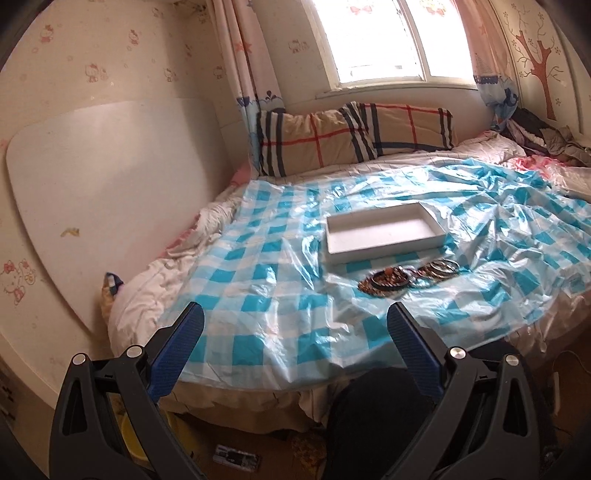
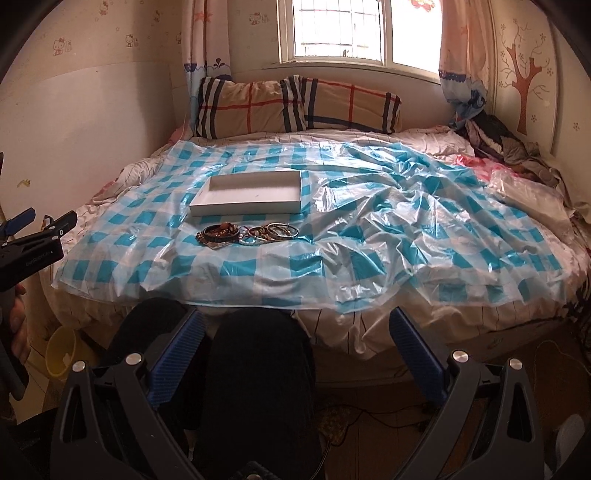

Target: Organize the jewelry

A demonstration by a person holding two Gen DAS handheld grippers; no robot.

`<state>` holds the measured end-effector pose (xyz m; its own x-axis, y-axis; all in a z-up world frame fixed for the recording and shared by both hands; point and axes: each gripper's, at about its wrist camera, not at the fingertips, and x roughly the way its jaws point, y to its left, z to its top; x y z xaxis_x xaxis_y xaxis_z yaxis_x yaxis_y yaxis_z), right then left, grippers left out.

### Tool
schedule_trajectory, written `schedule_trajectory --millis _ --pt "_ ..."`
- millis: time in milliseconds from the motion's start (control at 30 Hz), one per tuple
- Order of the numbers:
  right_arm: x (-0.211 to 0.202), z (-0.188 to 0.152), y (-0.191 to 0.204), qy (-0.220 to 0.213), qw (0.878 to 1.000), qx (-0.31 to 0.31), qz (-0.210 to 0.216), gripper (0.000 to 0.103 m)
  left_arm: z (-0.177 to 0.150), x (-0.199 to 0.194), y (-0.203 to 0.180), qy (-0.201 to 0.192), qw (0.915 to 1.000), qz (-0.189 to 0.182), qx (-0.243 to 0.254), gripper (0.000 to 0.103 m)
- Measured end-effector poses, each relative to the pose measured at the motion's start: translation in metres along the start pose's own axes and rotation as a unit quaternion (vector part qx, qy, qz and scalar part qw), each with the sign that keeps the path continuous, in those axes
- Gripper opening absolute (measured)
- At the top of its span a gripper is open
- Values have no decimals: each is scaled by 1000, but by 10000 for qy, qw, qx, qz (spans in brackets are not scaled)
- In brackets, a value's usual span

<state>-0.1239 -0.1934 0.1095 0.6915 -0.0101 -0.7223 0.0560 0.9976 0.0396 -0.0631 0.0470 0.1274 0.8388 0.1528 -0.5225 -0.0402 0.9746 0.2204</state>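
Right wrist only: left gripper (image 2: 38,218) spread.

Both hand-held grippers (image 1: 295,332) (image 2: 295,339) wide apart, empty

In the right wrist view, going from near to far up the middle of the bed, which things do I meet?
Checked plastic sheet → pile of bracelets → white open box → plaid pillows → window.
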Motion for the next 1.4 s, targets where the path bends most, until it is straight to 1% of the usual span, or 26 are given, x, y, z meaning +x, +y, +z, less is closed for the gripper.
schedule_trajectory --millis 100,167,233,300,500,1400 --pt "-7 -7 2 74 9999 98 -44 96 -18 -4 0 575 9967 -516 -254 95" --pt "-10 -9 3 61 9999 133 -49 96 -30 -9 -2 741 9942 -704 -349 95" --pt "-11 -11 5 75 9998 182 12 96 -42 -12 -11 821 9931 -799 -248 95" --pt "-11 -13 9 76 9998 148 61 96 -45 -15 -16 811 9935 -788 -142 95" --pt "-14 -18 21 71 9998 42 158 96 -45 -25 -16 716 9942 -786 -185 95" --pt "-17 -19 27 107 9997 62 191 96 -46 -30 -17 746 9939 -795 -167 95"
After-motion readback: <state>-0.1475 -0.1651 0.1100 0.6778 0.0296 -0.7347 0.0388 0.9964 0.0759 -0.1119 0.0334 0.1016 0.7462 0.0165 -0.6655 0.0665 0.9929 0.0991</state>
